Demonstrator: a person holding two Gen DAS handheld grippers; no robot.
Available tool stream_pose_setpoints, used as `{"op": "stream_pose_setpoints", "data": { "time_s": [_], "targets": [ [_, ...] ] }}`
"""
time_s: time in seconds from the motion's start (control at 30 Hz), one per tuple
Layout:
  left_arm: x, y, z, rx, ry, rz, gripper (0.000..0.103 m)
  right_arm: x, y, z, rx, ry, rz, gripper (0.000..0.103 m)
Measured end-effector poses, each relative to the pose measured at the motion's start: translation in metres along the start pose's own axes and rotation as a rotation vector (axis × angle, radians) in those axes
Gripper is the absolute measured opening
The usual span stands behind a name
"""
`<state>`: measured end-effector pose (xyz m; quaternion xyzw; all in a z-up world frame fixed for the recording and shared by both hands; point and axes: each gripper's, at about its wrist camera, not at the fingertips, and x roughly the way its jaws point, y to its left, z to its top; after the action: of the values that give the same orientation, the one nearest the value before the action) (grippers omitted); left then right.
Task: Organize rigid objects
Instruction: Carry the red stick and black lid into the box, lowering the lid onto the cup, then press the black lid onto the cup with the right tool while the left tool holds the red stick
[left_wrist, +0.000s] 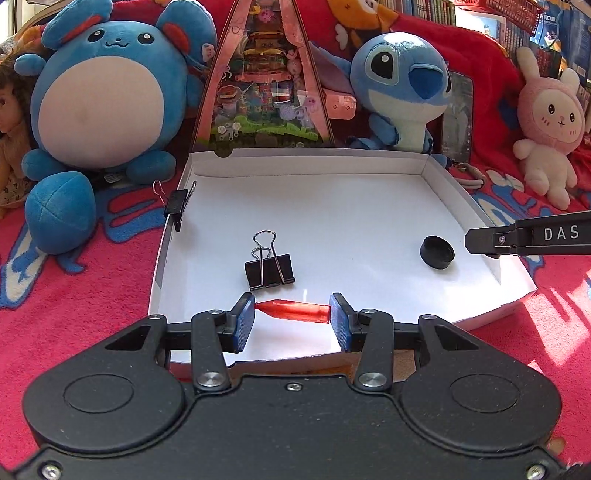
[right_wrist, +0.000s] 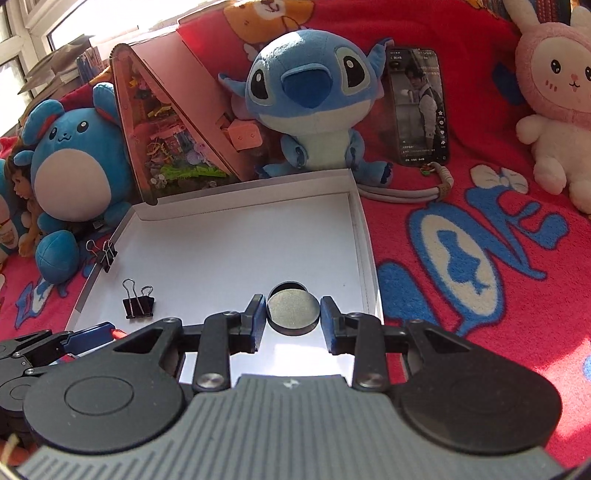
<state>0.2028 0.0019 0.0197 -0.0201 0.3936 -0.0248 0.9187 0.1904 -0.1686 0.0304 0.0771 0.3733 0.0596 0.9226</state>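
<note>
We've got the left gripper (left_wrist: 291, 319) clamped end to end on a red pen cap (left_wrist: 293, 311), and the right gripper (right_wrist: 293, 320) squeezing a black round cap (right_wrist: 293, 312). Both sit low over the white tray (left_wrist: 332, 206) on a red blanket (right_wrist: 461, 258). A binder clip (left_wrist: 269, 269) lies inside, another's (left_wrist: 178, 203) clipped on the rim, plushies behind.

My red blanket (right_wrist: 480, 295), patterned with blue and white shapes, carries everything. A shallow white box lid (left_wrist: 436, 173) lies in its middle. Behind the lid sit a round blue plush (left_wrist: 99, 107), a triangular pink display box (left_wrist: 262, 92), a blue big-eared plush (right_wrist: 314, 96) and a phone (right_wrist: 419, 107). A pink rabbit plush (right_wrist: 554, 110) sits toward the right edge.
</note>
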Motion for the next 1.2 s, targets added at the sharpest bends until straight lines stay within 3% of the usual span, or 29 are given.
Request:
{"op": "stream_pose_setpoints", "data": {
  "time_s": [0.4,1.2],
  "targets": [
    [0.018,0.002,0.003,0.003,0.001,0.037,0.042,0.042,0.011,0.006,-0.059,0.057,-0.061,0.037],
    [0.028,0.002,0.011,0.005,-0.015,0.055,0.042,0.053,0.019,0.008,-0.103,0.061,-0.081,0.038]
  ]
}}
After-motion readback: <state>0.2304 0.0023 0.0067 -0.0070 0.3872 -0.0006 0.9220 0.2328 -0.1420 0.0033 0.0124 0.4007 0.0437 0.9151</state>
